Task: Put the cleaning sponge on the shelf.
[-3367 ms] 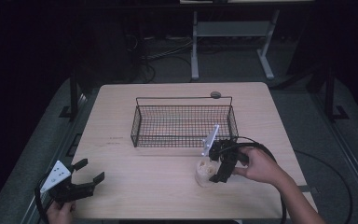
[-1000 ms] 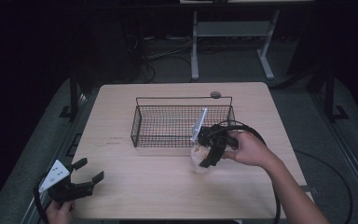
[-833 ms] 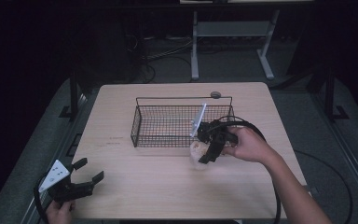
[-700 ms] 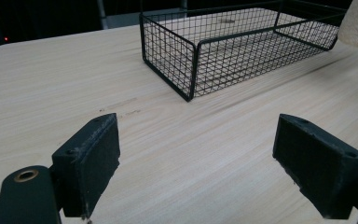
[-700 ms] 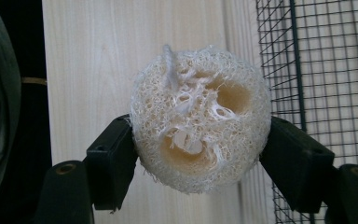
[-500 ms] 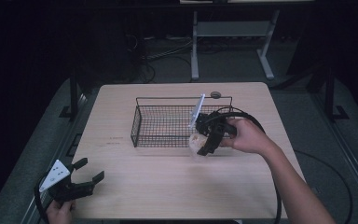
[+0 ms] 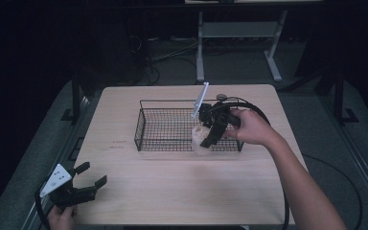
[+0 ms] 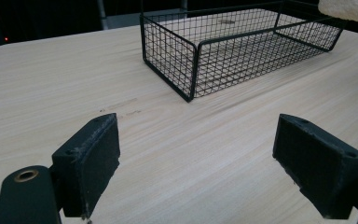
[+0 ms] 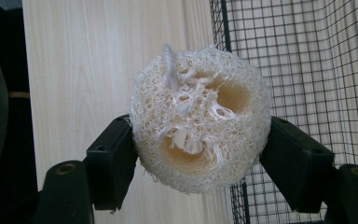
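Loofah sponge (image 9: 199,119) is a round, pale cream slice, all coarse fibrous mesh with a few big hollow holes through it and a little cord loop (image 9: 169,65) at the top. It's clamped between the pads of the right gripper (image 9: 200,149), both jaws pressing its sides, so it's up off the table (image 7: 182,191). In the high view the loofah (image 7: 200,140) hangs right at the front right corner of the black wire basket (image 7: 165,129), above its front rim. Basket sits toward the table's far edge. Left gripper (image 7: 86,184) is down at the near left corner, jaws spread wide, nothing between them.
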Demonstrator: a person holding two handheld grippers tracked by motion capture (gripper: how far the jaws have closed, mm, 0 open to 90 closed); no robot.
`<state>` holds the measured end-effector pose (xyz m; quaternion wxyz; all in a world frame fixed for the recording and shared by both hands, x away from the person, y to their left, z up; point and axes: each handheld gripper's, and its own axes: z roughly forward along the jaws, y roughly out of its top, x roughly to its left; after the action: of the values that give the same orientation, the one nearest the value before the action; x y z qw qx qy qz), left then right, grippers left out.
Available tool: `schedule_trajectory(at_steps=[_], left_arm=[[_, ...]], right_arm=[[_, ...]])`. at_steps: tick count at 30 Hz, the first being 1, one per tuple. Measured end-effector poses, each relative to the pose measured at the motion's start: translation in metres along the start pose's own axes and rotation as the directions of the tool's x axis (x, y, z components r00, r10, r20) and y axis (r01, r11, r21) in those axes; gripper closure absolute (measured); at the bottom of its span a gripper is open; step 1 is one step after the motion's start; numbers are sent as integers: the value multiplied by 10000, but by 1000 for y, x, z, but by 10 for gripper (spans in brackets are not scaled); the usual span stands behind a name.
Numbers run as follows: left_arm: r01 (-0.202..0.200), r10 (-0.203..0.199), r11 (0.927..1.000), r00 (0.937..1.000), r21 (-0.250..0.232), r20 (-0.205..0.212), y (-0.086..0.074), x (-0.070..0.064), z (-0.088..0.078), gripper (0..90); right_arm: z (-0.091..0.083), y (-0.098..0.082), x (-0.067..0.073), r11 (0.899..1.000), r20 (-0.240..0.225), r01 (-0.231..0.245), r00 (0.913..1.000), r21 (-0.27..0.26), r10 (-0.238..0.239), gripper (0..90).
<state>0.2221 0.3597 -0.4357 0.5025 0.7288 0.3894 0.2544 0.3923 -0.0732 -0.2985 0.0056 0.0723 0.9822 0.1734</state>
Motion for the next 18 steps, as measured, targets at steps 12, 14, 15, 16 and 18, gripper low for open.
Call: schedule_trajectory(at_steps=[12,14,15,16,18], left_arm=[[44,-44,10000,10000,-47,-20,0,0,-1,140],[42,-42,10000,10000,-57,-35,0,1,-1,139],[37,-37,10000,10000,-54,-36,0,1,-1,139],[46,-47,10000,10000,-51,-29,0,1,-1,140],[23,-23,10000,10000,-39,-25,0,1,-1,140]], right_arm=[[-8,9,-23,9996,194,-261,9995,63,260,290],[-9,10,-27,9992,148,-396,9991,-40,397,290],[-9,10,-29,9992,146,-404,9991,-46,405,290],[-9,11,-31,9992,238,-407,9989,22,407,290],[-9,12,-36,9985,249,-531,9983,93,528,290]])
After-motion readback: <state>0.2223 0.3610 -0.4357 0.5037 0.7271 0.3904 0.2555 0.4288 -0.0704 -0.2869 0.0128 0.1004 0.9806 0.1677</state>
